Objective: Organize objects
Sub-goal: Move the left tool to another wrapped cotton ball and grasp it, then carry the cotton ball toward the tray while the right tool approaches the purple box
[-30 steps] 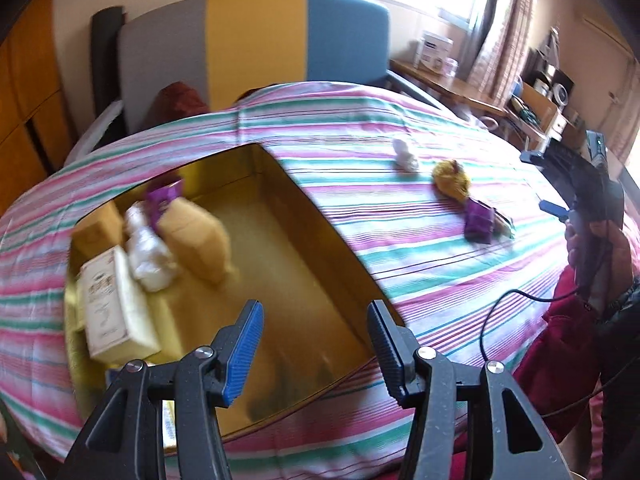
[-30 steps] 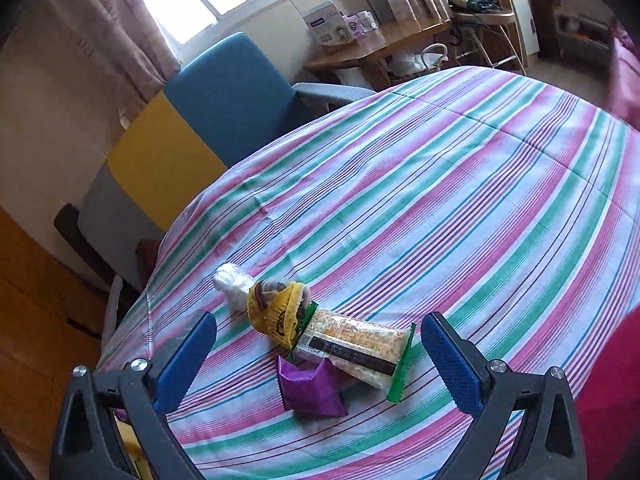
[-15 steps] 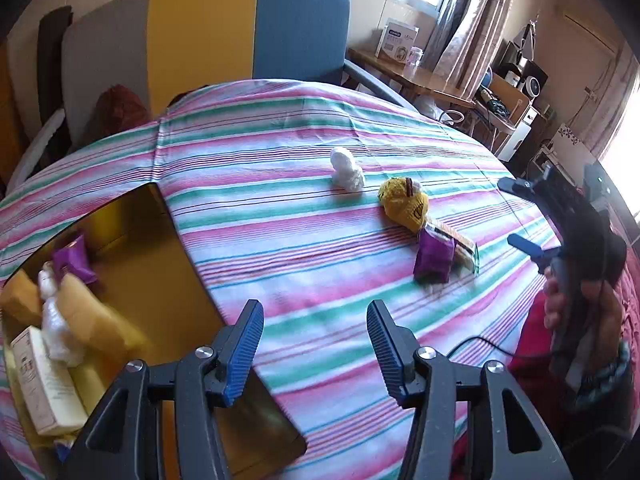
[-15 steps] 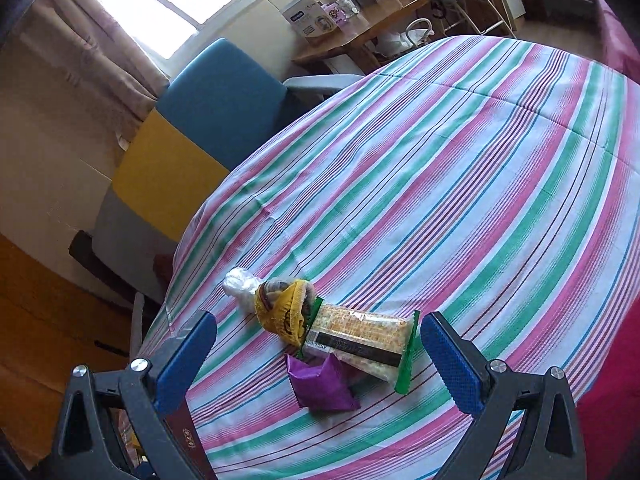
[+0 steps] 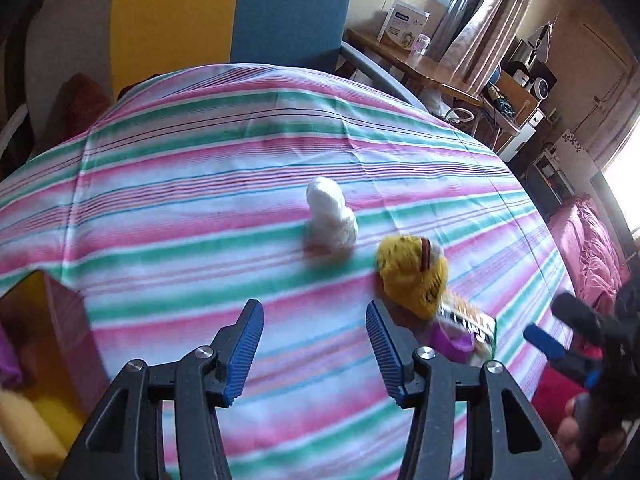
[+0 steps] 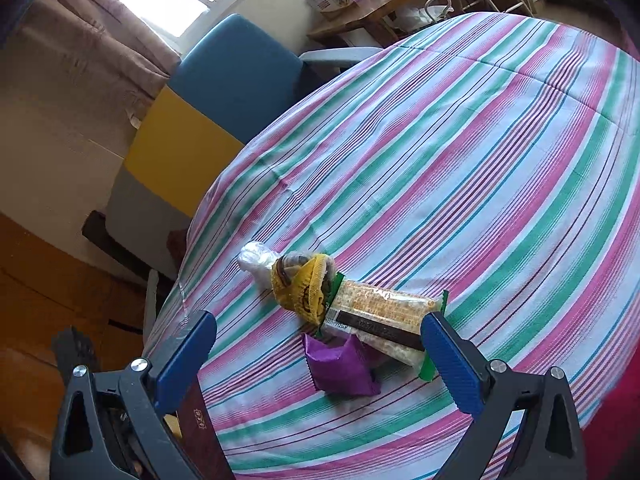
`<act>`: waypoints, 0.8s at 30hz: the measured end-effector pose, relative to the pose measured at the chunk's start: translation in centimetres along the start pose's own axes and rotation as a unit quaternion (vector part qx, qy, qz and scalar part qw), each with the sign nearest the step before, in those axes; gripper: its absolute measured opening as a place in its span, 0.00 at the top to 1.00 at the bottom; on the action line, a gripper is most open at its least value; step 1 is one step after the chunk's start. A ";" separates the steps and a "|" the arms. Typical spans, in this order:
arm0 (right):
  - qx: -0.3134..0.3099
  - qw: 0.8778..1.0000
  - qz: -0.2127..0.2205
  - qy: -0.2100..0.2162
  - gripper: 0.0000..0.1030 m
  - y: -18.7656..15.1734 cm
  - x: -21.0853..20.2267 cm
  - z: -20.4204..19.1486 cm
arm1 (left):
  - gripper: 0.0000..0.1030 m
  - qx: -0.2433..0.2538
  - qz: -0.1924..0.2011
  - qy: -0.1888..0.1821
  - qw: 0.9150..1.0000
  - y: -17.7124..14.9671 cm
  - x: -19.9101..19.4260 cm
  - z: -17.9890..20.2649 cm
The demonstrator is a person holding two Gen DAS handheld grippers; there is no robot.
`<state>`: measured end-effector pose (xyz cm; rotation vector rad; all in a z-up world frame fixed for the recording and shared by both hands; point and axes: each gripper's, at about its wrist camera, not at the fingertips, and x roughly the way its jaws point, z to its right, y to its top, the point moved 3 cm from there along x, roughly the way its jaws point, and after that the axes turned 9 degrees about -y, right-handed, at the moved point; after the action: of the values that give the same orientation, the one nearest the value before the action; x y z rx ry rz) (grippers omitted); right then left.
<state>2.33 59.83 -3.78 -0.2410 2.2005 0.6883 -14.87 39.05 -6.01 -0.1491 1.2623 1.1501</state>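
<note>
On the striped tablecloth lie a white wrapped item point(image 5: 330, 216), a yellow packet point(image 5: 412, 274), a long cracker pack point(image 6: 380, 316) and a purple pouch point(image 6: 340, 364), close together. My left gripper point(image 5: 314, 348) is open and empty, a little short of the white item and the yellow packet. My right gripper point(image 6: 320, 364) is open wide and empty, with the purple pouch and the cracker pack between its fingers in view. It also shows at the right edge of the left wrist view point(image 5: 560, 340). The gold-lined box point(image 5: 44, 340) holding other items is at the lower left.
A chair with grey, yellow and blue back panels point(image 5: 240, 12) stands behind the table. A wooden side table point(image 6: 372, 12) with a white carton is further back. The box's dark red wall point(image 6: 200, 432) is at the lower left of the right wrist view.
My left gripper has swung from above the box to the right, toward the white item and yellow packet. My right gripper has moved slightly closer to the pile. Both stay open.
</note>
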 end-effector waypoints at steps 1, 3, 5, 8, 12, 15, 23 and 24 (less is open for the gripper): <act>-0.002 1.000 -0.003 0.003 0.00 -0.1 0.1 -0.1 | 0.48 0.001 -0.001 -0.001 1.000 0.7 0.8 0.0; -0.004 1.000 -0.010 0.008 0.00 -0.1 0.3 -0.3 | 0.48 0.001 -0.002 -0.004 1.000 1.8 2.2 0.2; -0.007 1.000 -0.017 0.014 0.00 -0.2 0.5 -0.4 | 0.48 -0.002 -0.001 -0.005 1.000 3.0 3.8 0.5; -0.011 0.999 -0.024 0.020 0.00 -0.4 0.8 -0.6 | 0.47 -0.001 0.000 -0.001 1.000 4.9 6.0 0.6; -0.011 0.999 -0.027 0.026 0.00 -0.4 0.9 -0.7 | 0.47 -0.003 -0.017 0.016 1.000 6.6 9.9 0.2; -0.003 1.000 -0.021 0.022 0.00 -0.1 0.7 -0.3 | 0.63 -0.013 -0.021 0.027 0.999 6.5 11.2 -0.8; 0.061 0.997 0.032 0.021 0.00 1.3 -1.2 2.4 | 0.63 0.019 -0.005 0.009 1.000 2.8 5.9 -0.2; 0.066 0.997 0.031 0.019 0.00 1.3 -1.2 2.6 | 0.63 0.018 -0.002 0.005 1.000 2.3 5.0 -0.1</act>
<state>4.29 62.28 -3.74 -0.1181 2.2878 0.5728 -17.30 42.99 -8.96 -0.1302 1.2900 1.1229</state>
